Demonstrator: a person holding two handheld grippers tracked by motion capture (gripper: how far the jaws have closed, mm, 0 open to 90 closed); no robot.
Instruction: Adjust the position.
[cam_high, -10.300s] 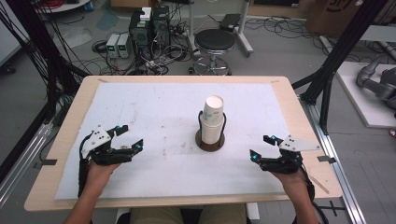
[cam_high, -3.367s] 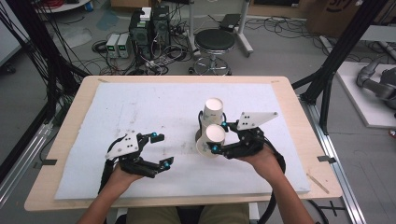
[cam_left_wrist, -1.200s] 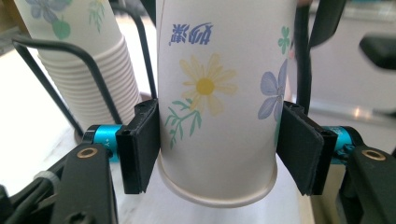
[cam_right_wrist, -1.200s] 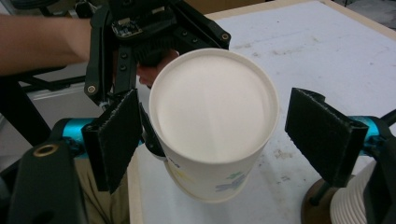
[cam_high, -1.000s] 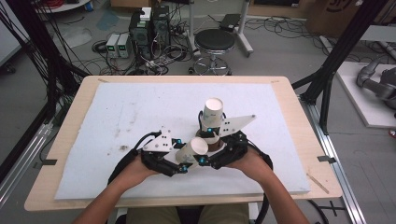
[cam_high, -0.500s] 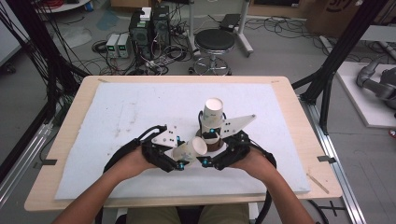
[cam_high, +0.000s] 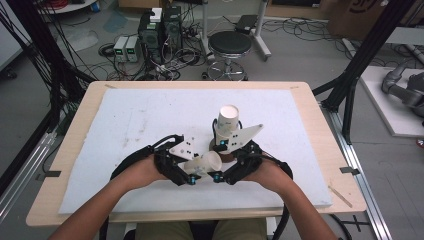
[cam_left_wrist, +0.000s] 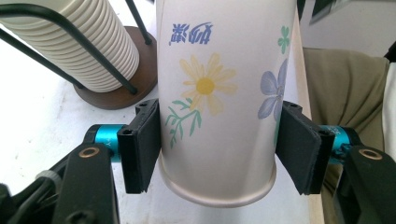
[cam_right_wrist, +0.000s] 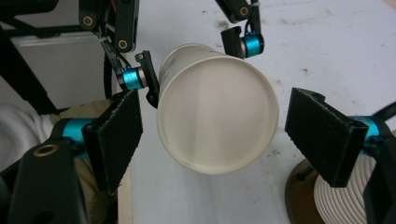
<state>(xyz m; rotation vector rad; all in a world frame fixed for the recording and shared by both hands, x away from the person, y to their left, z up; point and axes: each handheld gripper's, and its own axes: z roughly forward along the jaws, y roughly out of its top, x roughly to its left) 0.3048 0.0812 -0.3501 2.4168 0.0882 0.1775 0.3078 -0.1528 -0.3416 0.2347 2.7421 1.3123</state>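
Between the two black pads of the left gripper (cam_left_wrist: 217, 151) sits a flowered paper cup (cam_left_wrist: 224, 93), and both pads press flat against its sides near the closed base, so the jaws are closed onto it as far as the cup lets them. In the high view this left gripper (cam_high: 192, 172) holds the paper cup (cam_high: 202, 164) lying roughly level above the white mat (cam_high: 125, 120), its open mouth turned toward the other hand.

The right gripper (cam_right_wrist: 212, 135) faces that open mouth. Its pads stand wide apart, one on each side of the cup's rim (cam_right_wrist: 217, 112), with a visible gap on the right side and only a narrow one on the left; I cannot tell whether the left pad touches the rim, but it does not clamp it. In the high view the right gripper (cam_high: 220, 172) sits just beside the cup's mouth.

Just beyond the fingers of both grippers stands a stack of paper cups (cam_high: 227, 122) in a wire holder on a round wooden base (cam_left_wrist: 123, 77), close to the held cup but apart from it.
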